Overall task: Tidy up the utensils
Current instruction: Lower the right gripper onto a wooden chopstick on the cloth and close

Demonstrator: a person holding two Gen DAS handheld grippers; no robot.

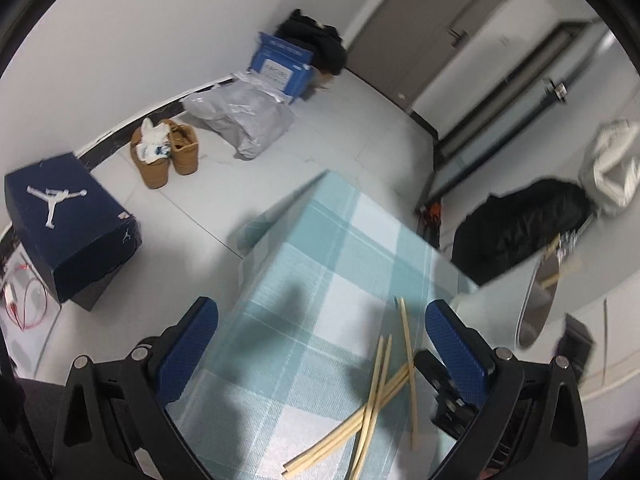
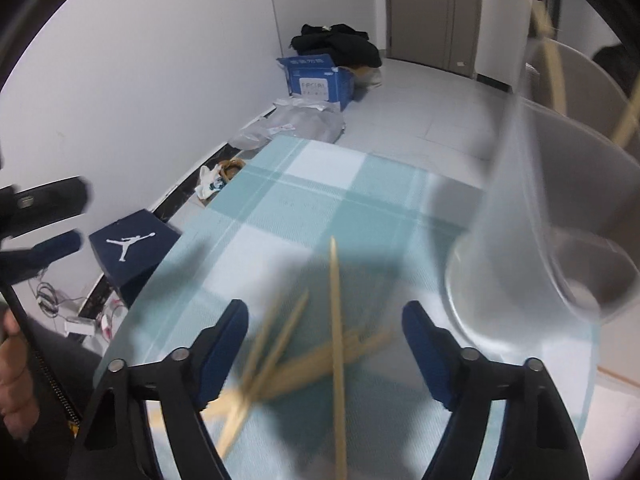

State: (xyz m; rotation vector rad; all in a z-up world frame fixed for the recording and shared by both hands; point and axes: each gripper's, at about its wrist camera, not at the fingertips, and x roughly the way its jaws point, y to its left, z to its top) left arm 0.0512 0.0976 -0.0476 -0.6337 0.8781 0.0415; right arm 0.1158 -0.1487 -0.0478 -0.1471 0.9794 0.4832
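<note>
Several wooden chopsticks [image 1: 378, 404] lie loose and crossed on a table with a teal checked cloth [image 1: 320, 260]. My left gripper [image 1: 320, 348] is open and empty above the cloth, the chopsticks near its right finger. A clear cup [image 1: 538, 300] holding chopsticks stands at the right. In the right wrist view my right gripper [image 2: 324, 344] is open and empty over the blurred chopstick pile [image 2: 336, 344]. The clear cup [image 2: 552, 208] is close at the right, tilted, with chopsticks [image 2: 554, 64] inside.
The table edge drops to a tiled floor at the left. On the floor are a navy shoe box [image 1: 72, 224], brown boots [image 1: 166, 152], grey bags [image 1: 244, 116] and a blue box [image 1: 282, 66]. The left gripper [image 2: 44, 216] shows at the left of the right view.
</note>
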